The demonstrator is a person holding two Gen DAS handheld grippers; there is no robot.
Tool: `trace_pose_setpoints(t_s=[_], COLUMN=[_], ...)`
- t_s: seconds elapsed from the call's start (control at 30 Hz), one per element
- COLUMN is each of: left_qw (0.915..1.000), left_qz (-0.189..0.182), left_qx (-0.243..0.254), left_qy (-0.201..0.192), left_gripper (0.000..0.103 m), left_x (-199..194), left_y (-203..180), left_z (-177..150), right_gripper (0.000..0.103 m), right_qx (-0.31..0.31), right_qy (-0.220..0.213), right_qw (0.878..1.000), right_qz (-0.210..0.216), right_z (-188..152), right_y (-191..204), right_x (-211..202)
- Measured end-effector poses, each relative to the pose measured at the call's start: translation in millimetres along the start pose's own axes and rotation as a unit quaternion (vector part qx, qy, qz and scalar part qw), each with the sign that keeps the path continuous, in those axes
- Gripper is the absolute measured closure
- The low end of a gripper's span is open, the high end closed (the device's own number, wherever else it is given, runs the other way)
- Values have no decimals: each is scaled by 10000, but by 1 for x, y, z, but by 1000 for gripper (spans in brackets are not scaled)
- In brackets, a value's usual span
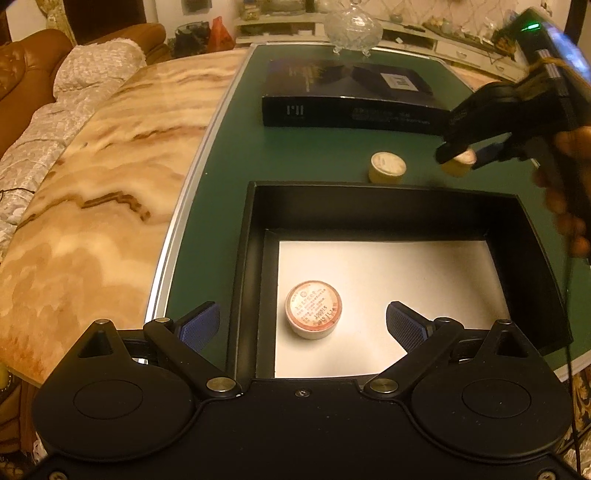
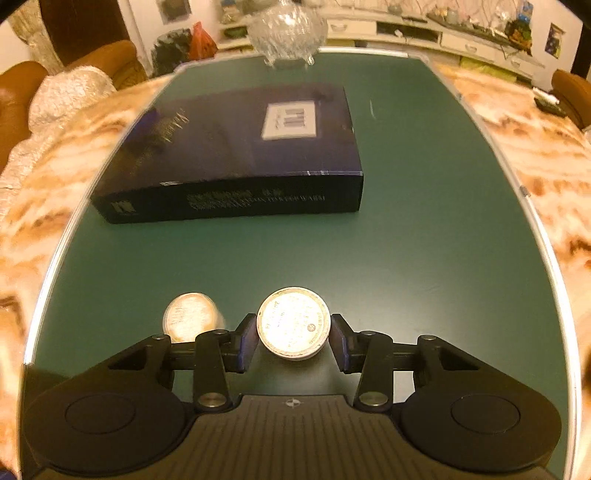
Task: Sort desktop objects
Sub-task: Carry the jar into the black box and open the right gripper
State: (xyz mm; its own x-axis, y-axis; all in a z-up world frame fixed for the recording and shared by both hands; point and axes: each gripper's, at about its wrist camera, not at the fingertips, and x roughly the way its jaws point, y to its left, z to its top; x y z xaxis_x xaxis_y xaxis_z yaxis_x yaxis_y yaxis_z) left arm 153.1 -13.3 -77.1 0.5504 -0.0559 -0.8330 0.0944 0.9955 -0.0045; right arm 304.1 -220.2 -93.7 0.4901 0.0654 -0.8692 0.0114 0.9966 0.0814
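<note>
An open black box (image 1: 251, 258) with a white floor sits on the green mat. One round white jar with a red-printed lid (image 1: 313, 309) lies inside it. My left gripper (image 1: 303, 325) is open and empty above the box, around that jar but apart from it. My right gripper (image 2: 293, 338) is shut on a second round white jar (image 2: 293, 324), held above the mat; it also shows in the left wrist view (image 1: 458, 160) beyond the box. A third jar (image 2: 190, 316) stands on the mat to its left, also in the left wrist view (image 1: 387, 168).
A dark flat closed box (image 2: 236, 155) lies farther back on the green mat (image 2: 424, 221). A glass footed dish (image 2: 288, 26) stands at the mat's far edge. The marble table (image 1: 92, 184) extends to both sides, with a sofa (image 1: 22, 66) beyond.
</note>
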Motion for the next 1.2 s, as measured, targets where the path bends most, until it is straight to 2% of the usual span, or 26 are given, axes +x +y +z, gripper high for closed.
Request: trace_pose_setpoints(t_s=[0.23,0.37,0.63,1.2], left_qw=[9999,9997,9991,9991], left_qz=[11,45,186,214], left_qx=[-161,-237,-386,-372], left_qy=[0,-29,-19,60], left_gripper=[5,5,5,5], left_x=[-12,-23,-34,-31], left_y=[6,10,21,21], left_z=[-5,-9,-19,-22], right_gripper=[58,58,58,58], right_qx=[-257,-255,-83,-503], right_qy=[-157,90,582,897], right_qw=[9994,9994,9981,9933], right_qz=[163,231,187,-522], right_z=[-29,-59,-95,-102], right_y=[7,6,2,28], right_x=[-68,-81,-57,-31])
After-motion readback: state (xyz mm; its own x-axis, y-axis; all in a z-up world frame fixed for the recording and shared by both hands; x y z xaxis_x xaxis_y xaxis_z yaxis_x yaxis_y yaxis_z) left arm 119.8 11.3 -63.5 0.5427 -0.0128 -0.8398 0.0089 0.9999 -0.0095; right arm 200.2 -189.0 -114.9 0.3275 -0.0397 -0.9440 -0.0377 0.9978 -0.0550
